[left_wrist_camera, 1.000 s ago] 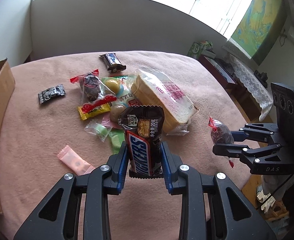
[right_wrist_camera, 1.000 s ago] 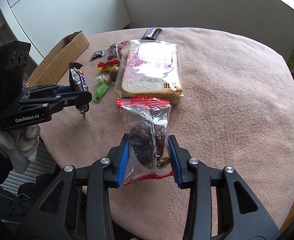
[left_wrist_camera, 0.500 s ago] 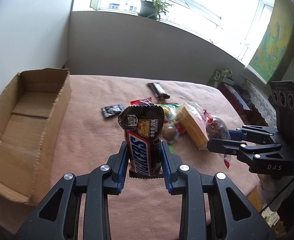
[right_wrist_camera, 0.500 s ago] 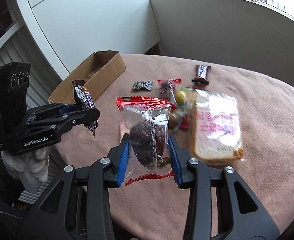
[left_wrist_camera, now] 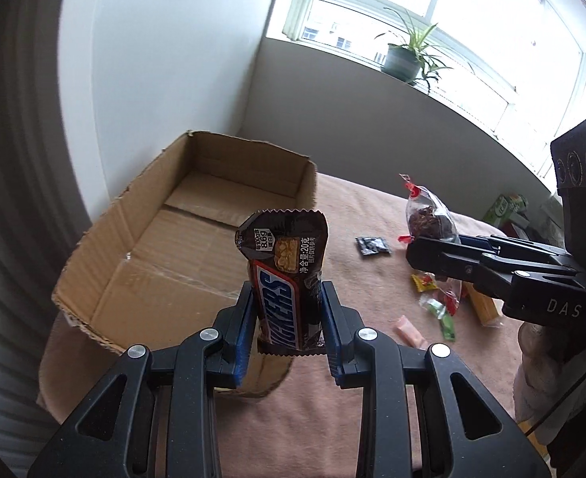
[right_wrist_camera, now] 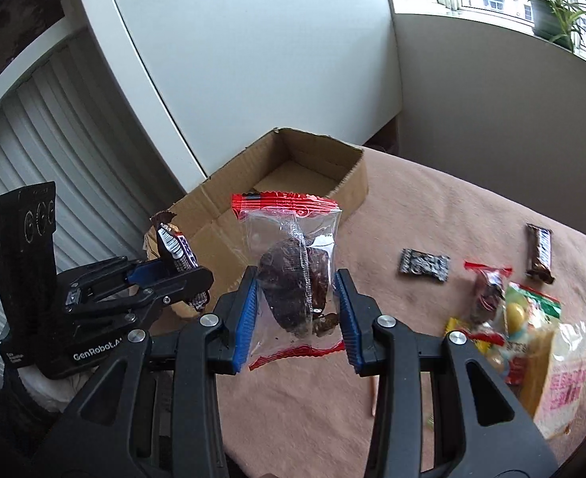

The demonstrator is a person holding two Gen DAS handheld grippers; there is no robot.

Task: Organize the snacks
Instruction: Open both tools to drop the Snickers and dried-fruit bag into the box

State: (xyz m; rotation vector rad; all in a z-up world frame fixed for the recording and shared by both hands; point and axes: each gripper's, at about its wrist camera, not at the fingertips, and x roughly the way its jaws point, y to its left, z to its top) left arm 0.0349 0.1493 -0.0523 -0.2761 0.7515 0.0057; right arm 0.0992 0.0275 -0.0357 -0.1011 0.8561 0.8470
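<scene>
My left gripper is shut on a brown Snickers bar, held upright just in front of the near wall of an open cardboard box. My right gripper is shut on a clear red-edged bag of dark dried fruit, held above the pink cloth, right of the box. Each gripper shows in the other's view: the right with its bag, the left with the Snickers bar. The box looks empty.
Loose snacks lie on the pink cloth: a black packet, a brown chocolate bar, a second red-edged bag, a bagged bread slice, a pink wafer. White cabinet and wall stand behind the box.
Both grippers have swung left away from the snack pile toward the cardboard box, each still holding its snack. The box now fills the middle of both views.
</scene>
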